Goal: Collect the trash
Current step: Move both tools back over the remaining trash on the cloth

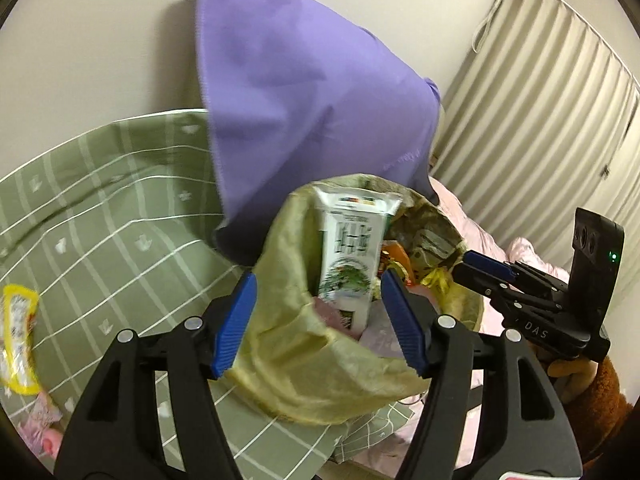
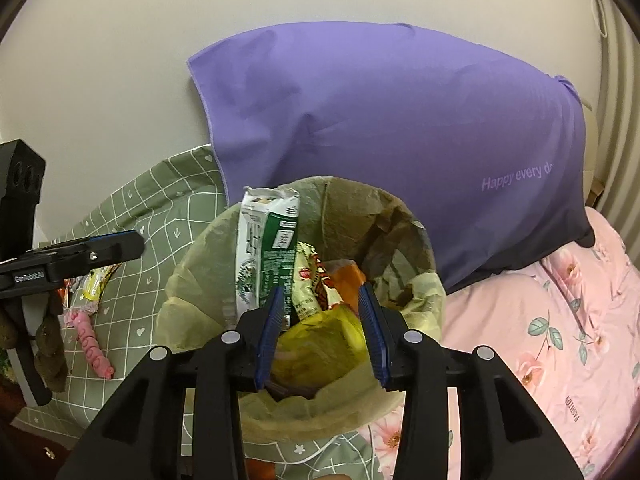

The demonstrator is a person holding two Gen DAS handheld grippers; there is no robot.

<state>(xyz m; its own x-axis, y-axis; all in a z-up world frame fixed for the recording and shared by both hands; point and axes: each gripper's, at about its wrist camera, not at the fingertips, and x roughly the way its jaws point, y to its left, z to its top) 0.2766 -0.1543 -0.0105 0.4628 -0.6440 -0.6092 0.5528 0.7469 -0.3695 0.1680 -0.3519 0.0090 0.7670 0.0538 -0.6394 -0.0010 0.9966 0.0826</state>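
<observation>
A round trash bin lined with an olive bag (image 1: 296, 364) (image 2: 188, 312) stands on the bed. Inside stand a green-and-white carton (image 1: 350, 256) (image 2: 264, 256) and several wrappers (image 2: 316, 280). My left gripper (image 1: 318, 320) is open over the bin's near rim, with nothing between its jaws. My right gripper (image 2: 322, 338) is open above the bin, over a yellow wrapper (image 2: 324, 336); it shows from the side in the left wrist view (image 1: 486, 266). On the green sheet lie a yellow-edged wrapper (image 1: 18, 336) and pink trash (image 2: 90, 342).
A purple pillow (image 2: 400, 140) leans on the wall behind the bin. A green checked sheet (image 1: 100, 220) covers the left of the bed, a pink floral quilt (image 2: 540, 340) the right. Curtains (image 1: 540, 112) hang at the far right. A brown plush toy (image 2: 48, 344) lies at the left.
</observation>
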